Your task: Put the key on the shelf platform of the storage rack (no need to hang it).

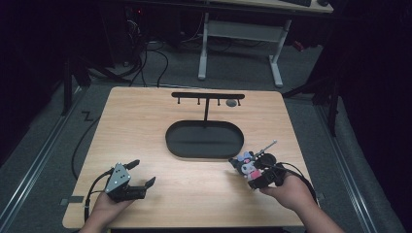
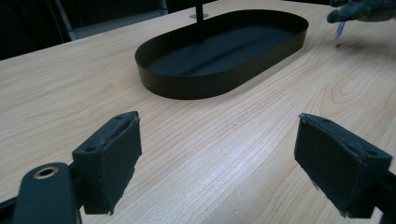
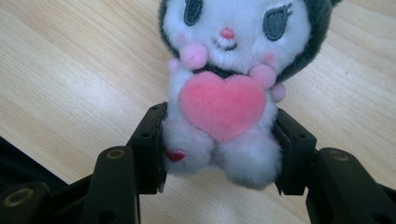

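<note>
The plush (image 3: 229,88) is clamped at its lower body by the right gripper (image 3: 219,149), lifted over the table (image 1: 145,131) beside the tray (image 1: 204,140), presumably for hanging on the rack (image 1: 208,96). The left gripper (image 1: 138,175) is held open, idle.

I'm getting the high view looking forward and down over the whole worktop (image 1: 145,126). Left gripper view is riding low, facing across the wood toward the black oval tray (image 2: 196,86), sharing it with the high view (image 1: 171,141). Right gripper view is sitting very close on the plush toy (image 3: 224,93), also showing in the high view (image 1: 248,167).
</note>
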